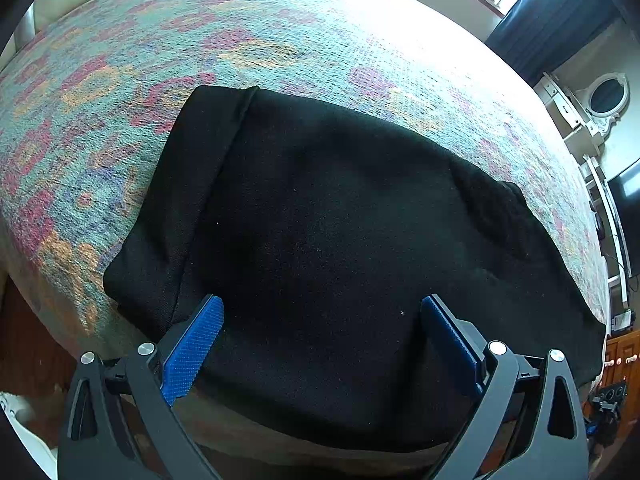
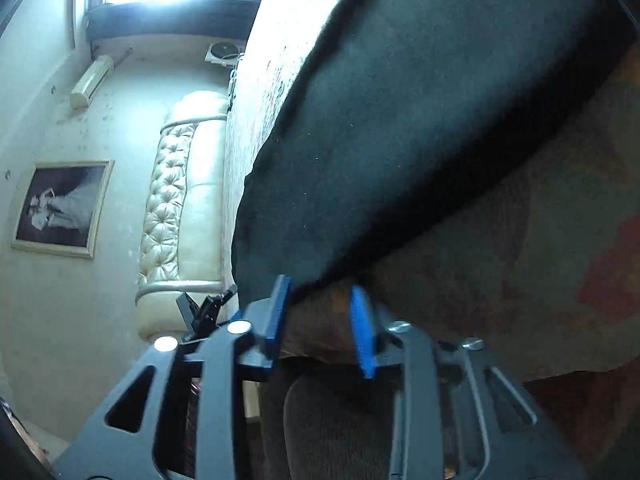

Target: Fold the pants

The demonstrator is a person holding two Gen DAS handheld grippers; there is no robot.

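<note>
The black pants (image 1: 340, 208) lie folded into a broad rectangle on the patterned bedspread (image 1: 200, 40), their near edge hanging over the bed's side. My left gripper (image 1: 320, 304) stands wide open just above that near edge, its blue pads (image 1: 196, 344) on either side of bare black cloth, gripping nothing. In the tilted, blurred right wrist view the pants (image 2: 420, 120) fill the upper right. My right gripper (image 2: 320, 286) is partly open at a corner of their edge. The cloth edge touches the tip of one finger, and the bedspread (image 2: 540, 240) shows in the gap between the pads.
A cream tufted headboard (image 2: 180, 208) ends the bed, with a framed picture (image 2: 60, 208) and an air conditioner (image 2: 90, 80) on the wall. A bright window with dark curtains (image 1: 552, 20), a white shelf with an oval mirror (image 1: 600, 100) and a screen (image 1: 628, 208) lie beyond the bed.
</note>
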